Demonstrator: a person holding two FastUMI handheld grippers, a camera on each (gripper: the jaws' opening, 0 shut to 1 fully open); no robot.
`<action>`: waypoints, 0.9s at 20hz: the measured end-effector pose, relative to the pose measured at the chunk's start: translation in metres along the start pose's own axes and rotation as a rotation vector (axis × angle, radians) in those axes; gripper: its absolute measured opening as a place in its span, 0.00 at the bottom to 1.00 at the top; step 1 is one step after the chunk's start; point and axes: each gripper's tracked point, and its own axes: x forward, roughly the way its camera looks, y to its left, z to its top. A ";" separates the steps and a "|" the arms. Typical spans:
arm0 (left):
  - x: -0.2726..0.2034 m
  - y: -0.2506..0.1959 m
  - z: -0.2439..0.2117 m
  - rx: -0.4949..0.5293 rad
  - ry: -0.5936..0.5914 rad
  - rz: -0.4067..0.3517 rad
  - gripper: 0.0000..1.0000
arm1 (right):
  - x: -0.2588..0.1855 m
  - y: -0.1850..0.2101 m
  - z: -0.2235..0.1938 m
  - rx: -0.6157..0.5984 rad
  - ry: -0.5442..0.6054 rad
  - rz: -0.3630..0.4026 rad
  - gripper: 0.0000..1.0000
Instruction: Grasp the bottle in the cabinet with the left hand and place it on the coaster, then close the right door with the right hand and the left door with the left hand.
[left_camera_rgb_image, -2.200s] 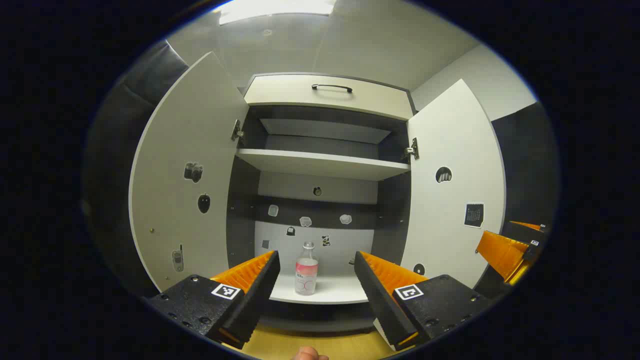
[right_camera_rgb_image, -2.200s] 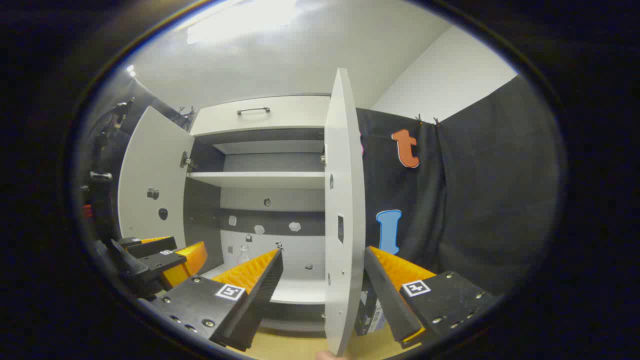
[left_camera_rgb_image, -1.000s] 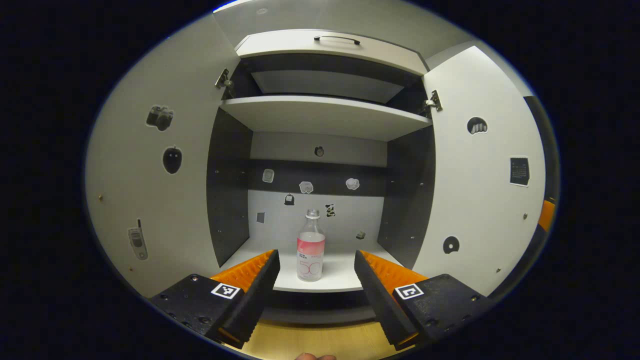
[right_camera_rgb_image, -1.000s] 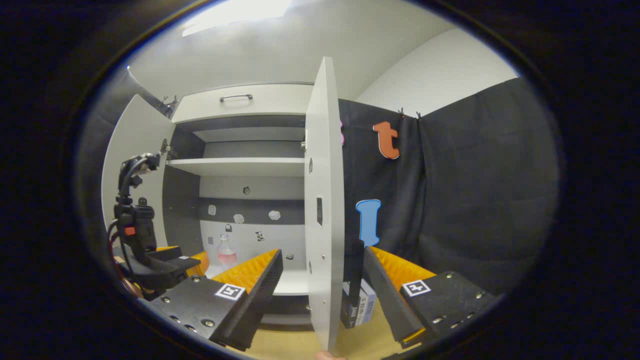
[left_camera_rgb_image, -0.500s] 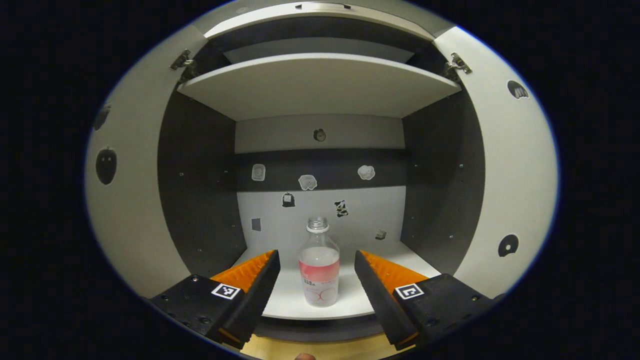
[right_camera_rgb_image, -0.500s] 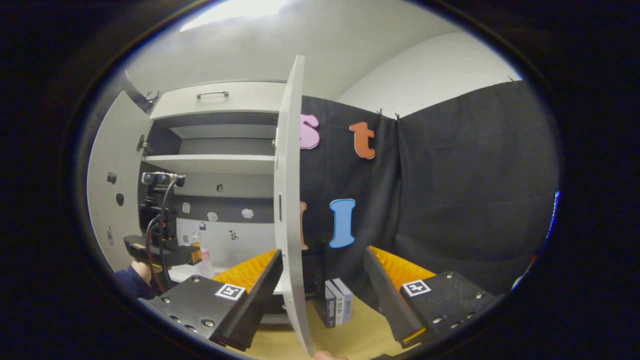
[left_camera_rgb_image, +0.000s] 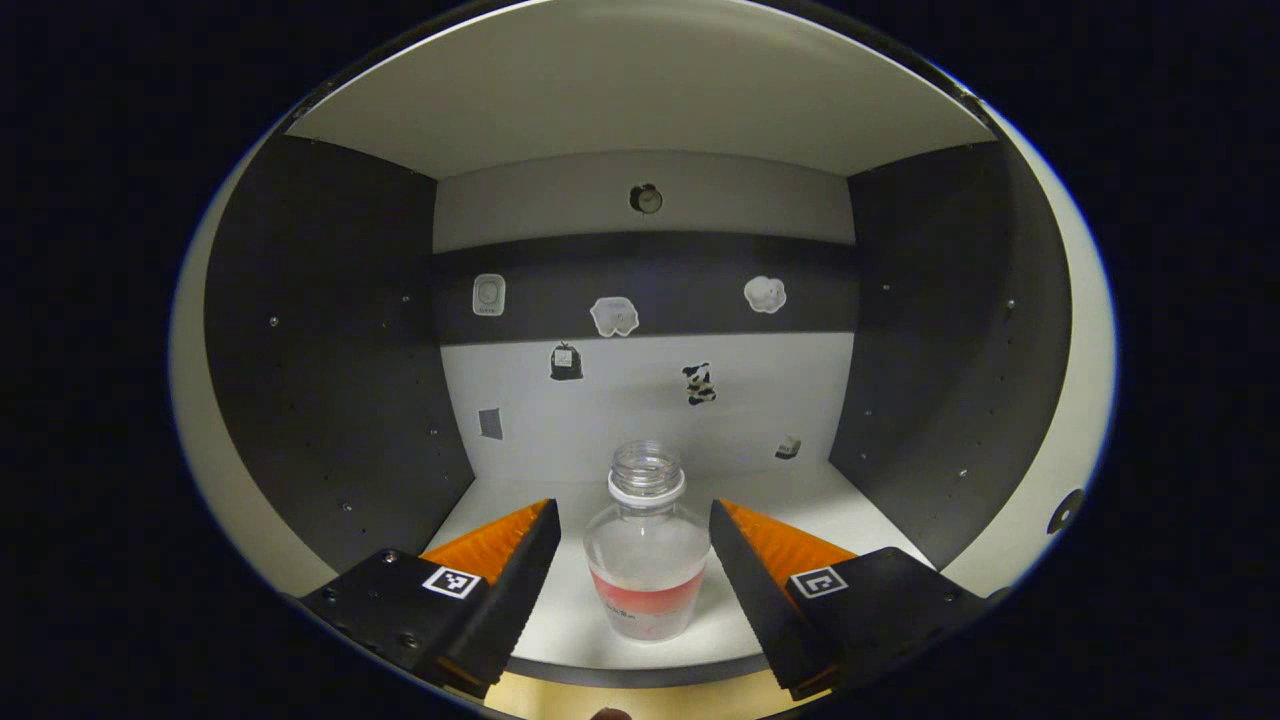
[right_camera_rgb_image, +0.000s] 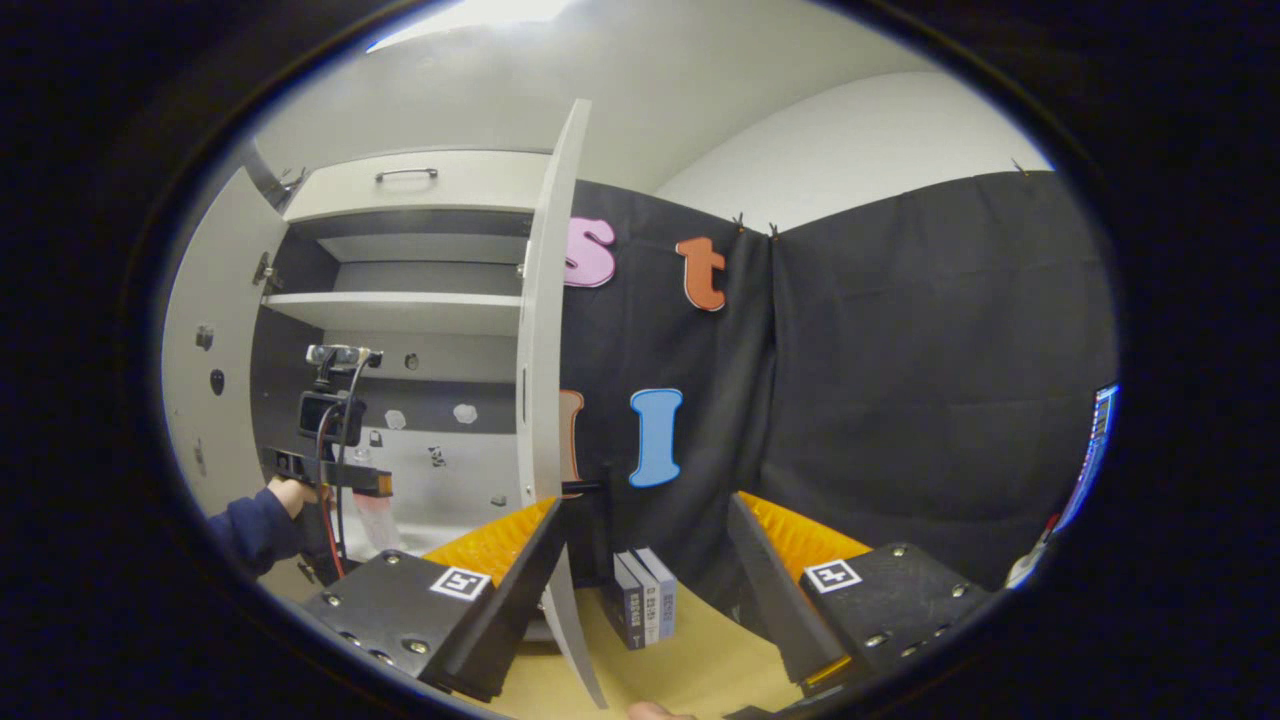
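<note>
A: What does the room look like, biggest things first?

B: In the right gripper view, black cloth (right_camera_rgb_image: 900, 380) covers the right half of the frame, under a pale ceiling. The cabinet (right_camera_rgb_image: 400, 300) fills the left, with both doors swung open: the right door (right_camera_rgb_image: 540, 370) stands edge-on at centre, the left door (right_camera_rgb_image: 205, 370) runs along the left rim. A wooden table (right_camera_rgb_image: 690, 660) shows at the bottom.

A: And inside the cabinet?

B: In the left gripper view, dark side walls, a pale back panel crossed by a dark band, and a white lower shelf (left_camera_rgb_image: 800, 500) at the bottom centre. One upper shelf (right_camera_rgb_image: 400, 310) shows in the right gripper view.

A: Counts?

B: One bottle (left_camera_rgb_image: 647, 560), uncapped, upright on the lower shelf near its front edge. Seven small stickers on the back panel. Two or three books (right_camera_rgb_image: 640, 598) standing on the table beside the right door.

A: The tools?

B: The left tool (left_camera_rgb_image: 630, 560) is spread wide, the bottle between its fingers with a gap on each side. The right tool (right_camera_rgb_image: 645, 590) is spread wide too, holding nothing, low in the frame by the right door's bottom edge.

A: Anything hard to make out?

B: In the right gripper view, the left tool (right_camera_rgb_image: 330, 470) and a dark sleeve (right_camera_rgb_image: 250, 530) at lower left cover most of the bottle. The sticker pictures are too small to tell, and the exact book count is unclear.
</note>
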 end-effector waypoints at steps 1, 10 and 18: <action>0.003 -0.002 -0.005 0.002 0.019 -0.008 0.95 | 0.002 0.000 -0.002 0.001 0.003 -0.004 0.98; 0.004 -0.010 -0.006 0.010 0.021 -0.029 0.78 | -0.008 -0.017 -0.007 0.023 0.008 -0.040 0.98; -0.053 -0.040 -0.005 0.018 -0.028 -0.141 0.77 | -0.019 -0.043 -0.018 0.056 0.036 -0.070 1.00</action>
